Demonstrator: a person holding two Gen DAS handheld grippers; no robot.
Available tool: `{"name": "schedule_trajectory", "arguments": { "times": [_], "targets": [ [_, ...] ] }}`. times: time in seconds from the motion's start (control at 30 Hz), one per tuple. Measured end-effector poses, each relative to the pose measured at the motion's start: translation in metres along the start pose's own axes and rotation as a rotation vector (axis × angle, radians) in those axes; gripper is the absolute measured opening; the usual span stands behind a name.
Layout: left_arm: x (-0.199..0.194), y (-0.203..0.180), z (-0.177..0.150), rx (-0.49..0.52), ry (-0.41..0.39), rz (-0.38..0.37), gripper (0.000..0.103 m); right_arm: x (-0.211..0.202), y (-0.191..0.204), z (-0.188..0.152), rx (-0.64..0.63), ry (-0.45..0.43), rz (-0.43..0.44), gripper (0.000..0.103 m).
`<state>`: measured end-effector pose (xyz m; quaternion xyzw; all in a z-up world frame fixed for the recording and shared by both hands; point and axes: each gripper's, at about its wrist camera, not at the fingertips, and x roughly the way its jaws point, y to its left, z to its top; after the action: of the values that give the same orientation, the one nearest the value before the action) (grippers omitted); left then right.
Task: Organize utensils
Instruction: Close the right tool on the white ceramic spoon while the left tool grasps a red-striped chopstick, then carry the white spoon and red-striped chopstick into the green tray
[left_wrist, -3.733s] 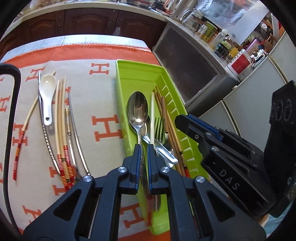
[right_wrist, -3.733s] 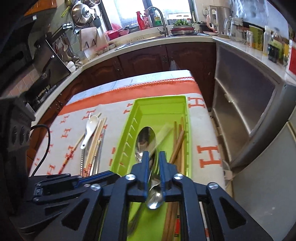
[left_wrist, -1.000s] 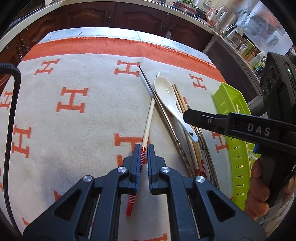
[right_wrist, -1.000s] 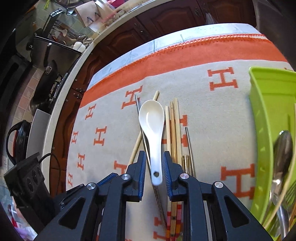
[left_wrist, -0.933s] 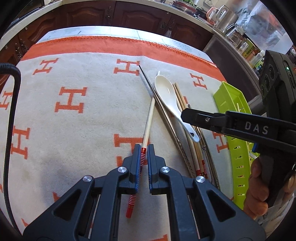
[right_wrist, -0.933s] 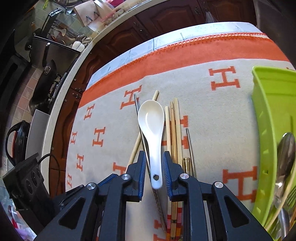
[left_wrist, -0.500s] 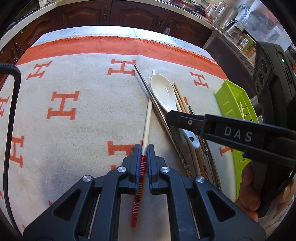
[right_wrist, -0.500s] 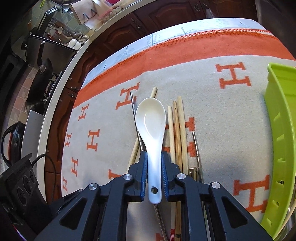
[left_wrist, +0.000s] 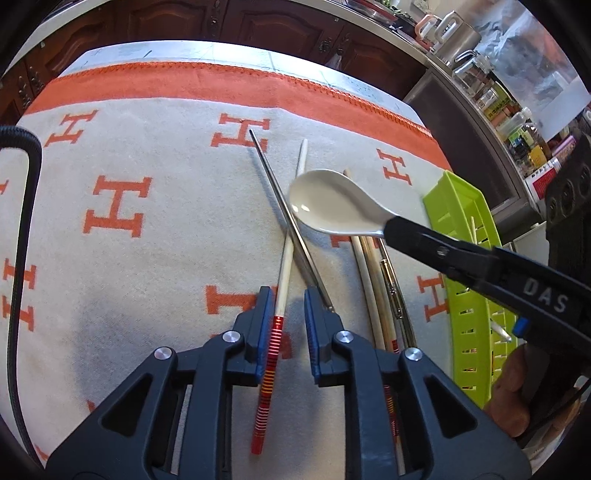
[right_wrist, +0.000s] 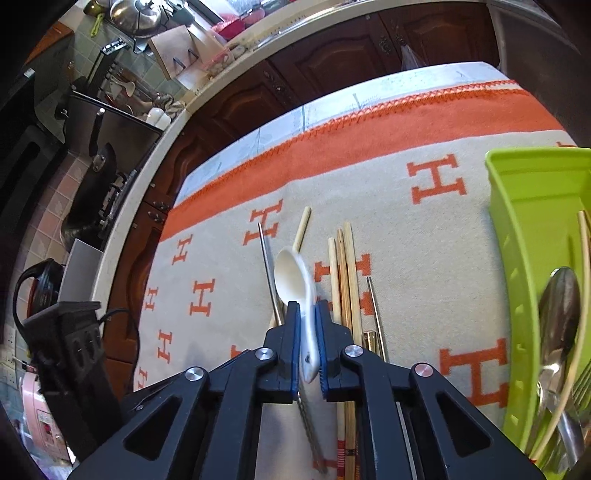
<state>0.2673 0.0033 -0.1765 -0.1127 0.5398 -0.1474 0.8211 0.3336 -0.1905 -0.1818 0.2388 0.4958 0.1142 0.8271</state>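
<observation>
Right gripper (right_wrist: 306, 345) jaws pinched white spoon (right_wrist: 293, 282) handle, spoon raised at frame centre, above cloth (left_wrist: 147, 240). Left gripper (left_wrist: 289, 317) jaws spread around red-banded chopstick (left_wrist: 282, 295) lying lower centre. Green tray (right_wrist: 517, 258) at right edge.

A home kitchen: dark wooden cabinets (right_wrist: 325, 59) and a pale countertop (right_wrist: 177, 122) beyond the right gripper, hanging pots (right_wrist: 136, 14) upper left, jars and kettles (left_wrist: 450, 29) far right.

Both wrist cams: close, same cloth (left_wrist: 147, 240)
</observation>
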Motion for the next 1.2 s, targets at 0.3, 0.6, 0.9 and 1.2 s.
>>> {"name": "schedule_trajectory", "arguments": {
  "times": [0.3,0.6,0.9,1.2],
  "targets": [
    [0.002,-0.008,-0.002,0.055,-0.03,0.071,0.017,-0.066,-0.032,-0.009,0.076,-0.118,0.027,0.005],
    [0.006,-0.022,-0.005,0.095,-0.066,0.186,0.003,-0.152,-0.092,-0.02,0.173,-0.331,-0.127,0.005],
    [-0.034,-0.012,-0.019,0.01,-0.168,0.223,0.003,-0.184,-0.153,-0.039,0.245,-0.372,-0.341,0.005],
    [-0.102,-0.022,-0.025,-0.008,-0.294,0.178,0.003,-0.173,-0.157,-0.048,0.205,-0.313,-0.418,0.007]
  ]
}}
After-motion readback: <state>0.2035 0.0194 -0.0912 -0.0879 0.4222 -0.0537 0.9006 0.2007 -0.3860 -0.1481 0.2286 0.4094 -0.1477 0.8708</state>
